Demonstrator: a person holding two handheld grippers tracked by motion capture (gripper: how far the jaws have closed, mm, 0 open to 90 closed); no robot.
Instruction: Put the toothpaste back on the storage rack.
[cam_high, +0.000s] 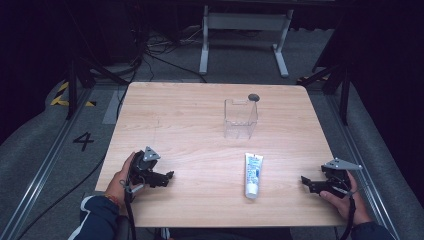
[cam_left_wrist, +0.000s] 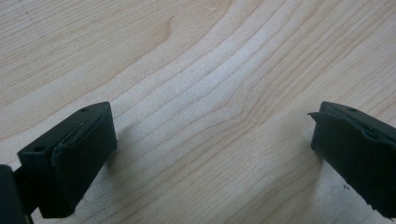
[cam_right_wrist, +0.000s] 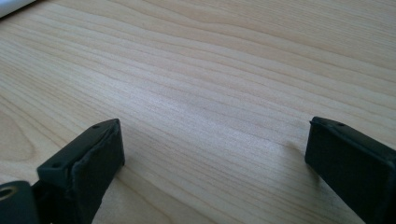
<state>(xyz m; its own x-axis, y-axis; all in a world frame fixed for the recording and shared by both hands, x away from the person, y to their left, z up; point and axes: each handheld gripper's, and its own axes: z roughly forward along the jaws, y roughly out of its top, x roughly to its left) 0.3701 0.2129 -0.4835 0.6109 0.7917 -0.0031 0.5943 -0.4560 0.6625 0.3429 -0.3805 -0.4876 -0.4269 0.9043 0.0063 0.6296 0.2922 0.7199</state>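
A white toothpaste tube (cam_high: 253, 175) lies flat on the wooden table (cam_high: 200, 130), its cap toward the near edge. Beyond it stands a clear plastic box (cam_high: 240, 118), upright and open at the top. My left gripper (cam_high: 170, 176) rests low at the near left, held by a hand, jaws pointing right. In the left gripper view, my left gripper (cam_left_wrist: 212, 140) stands open over bare wood. My right gripper (cam_high: 303, 181) sits at the near right, jaws pointing left toward the tube. Seen in its own view, the right gripper (cam_right_wrist: 215, 149) is open with nothing between its fingers.
A small dark round object (cam_high: 253, 97) lies just behind the clear box. A white edge (cam_right_wrist: 11, 5) shows at the top left corner of the right gripper view. Beyond the table are a white frame (cam_high: 245, 30), cables and dark floor.
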